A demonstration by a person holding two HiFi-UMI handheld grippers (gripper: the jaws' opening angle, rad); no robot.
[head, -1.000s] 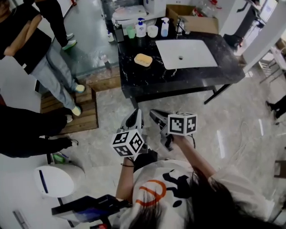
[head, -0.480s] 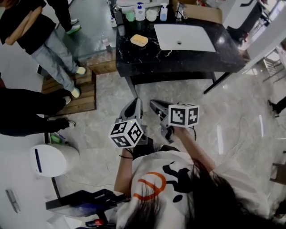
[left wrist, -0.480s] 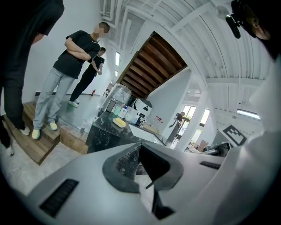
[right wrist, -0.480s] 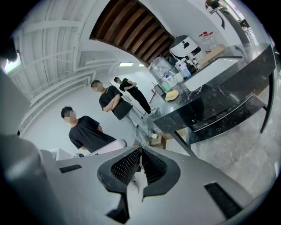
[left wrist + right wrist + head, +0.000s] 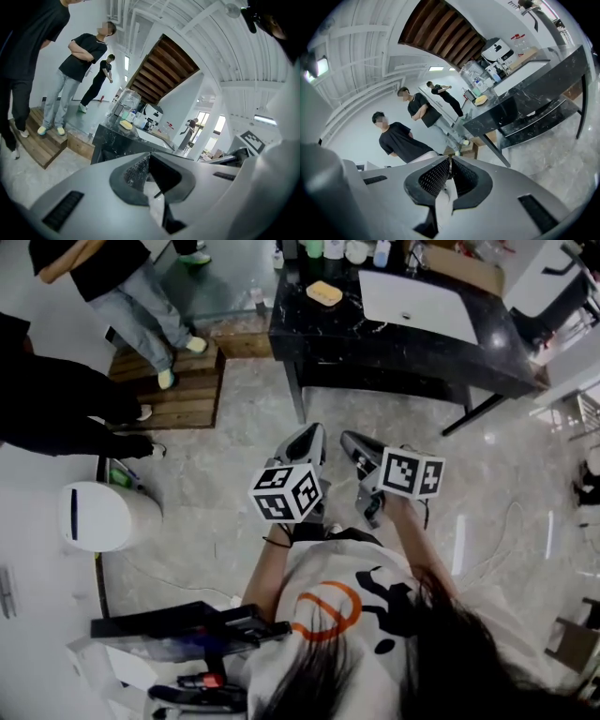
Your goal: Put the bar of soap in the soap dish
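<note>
Two bystanders are being seen at the left of the head view: one in jeans (image 5: 141,296) and one in black (image 5: 56,399), beside a wooden step (image 5: 187,390). Below them a white round bin (image 5: 101,517) is standing on the pale floor. Next, the left gripper (image 5: 309,435) is being held in front of the person's body, with its jaws pressed together on nothing. Its cube (image 5: 286,493) is carrying only black-and-white square markers. Far ahead, the yellow bar of soap (image 5: 324,292) is lying on the black marble counter (image 5: 309,320), well apart from both grippers and just left of the white sink (image 5: 417,306). Labels on the bottles (image 5: 315,247) behind it are too small to be read. The right gripper (image 5: 352,441) is being held beside the left one, and its jaws are likewise pressed together and empty. Its cube (image 5: 411,474) is also being shown with square markers.
</note>
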